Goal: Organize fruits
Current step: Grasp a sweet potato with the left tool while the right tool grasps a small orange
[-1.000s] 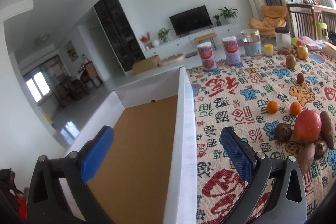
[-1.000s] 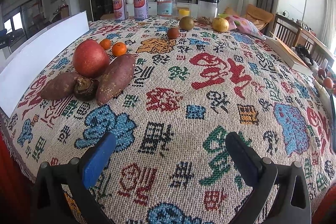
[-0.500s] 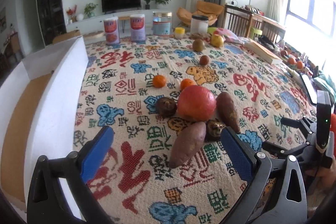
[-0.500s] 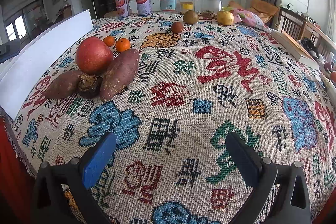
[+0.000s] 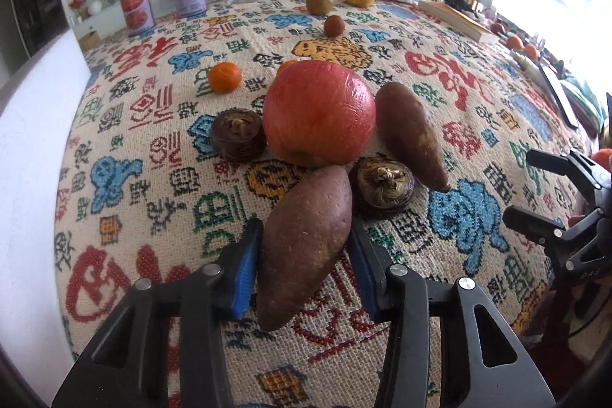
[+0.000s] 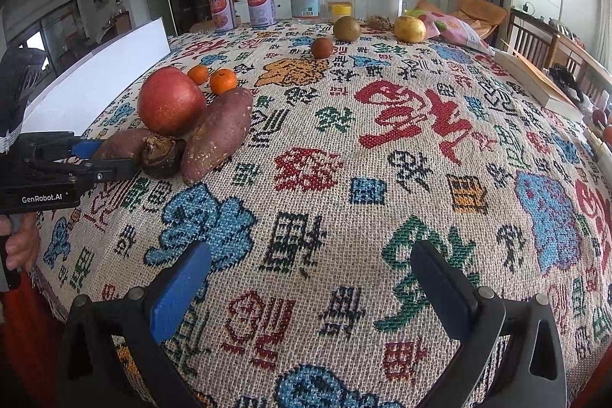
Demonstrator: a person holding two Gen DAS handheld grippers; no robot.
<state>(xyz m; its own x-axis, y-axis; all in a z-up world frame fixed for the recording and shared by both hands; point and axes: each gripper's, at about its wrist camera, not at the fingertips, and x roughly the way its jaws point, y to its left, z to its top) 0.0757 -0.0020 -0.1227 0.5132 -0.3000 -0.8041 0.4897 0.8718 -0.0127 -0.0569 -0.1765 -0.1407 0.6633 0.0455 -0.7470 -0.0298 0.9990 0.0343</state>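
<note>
Left wrist view is showing the left gripper closing its blue pads around the nearest sweet potato, which is lying on the patterned tablecloth at the front of a cluster, its far end just beside the big red apple; whether the pads are pressing yet is hard to tell. Gripping near the tapered end is probably keeping clear of the neighbours. Right gripper is waiting wide open over bare cloth. An orange is peeking out, mostly hidden behind the apple.
</note>
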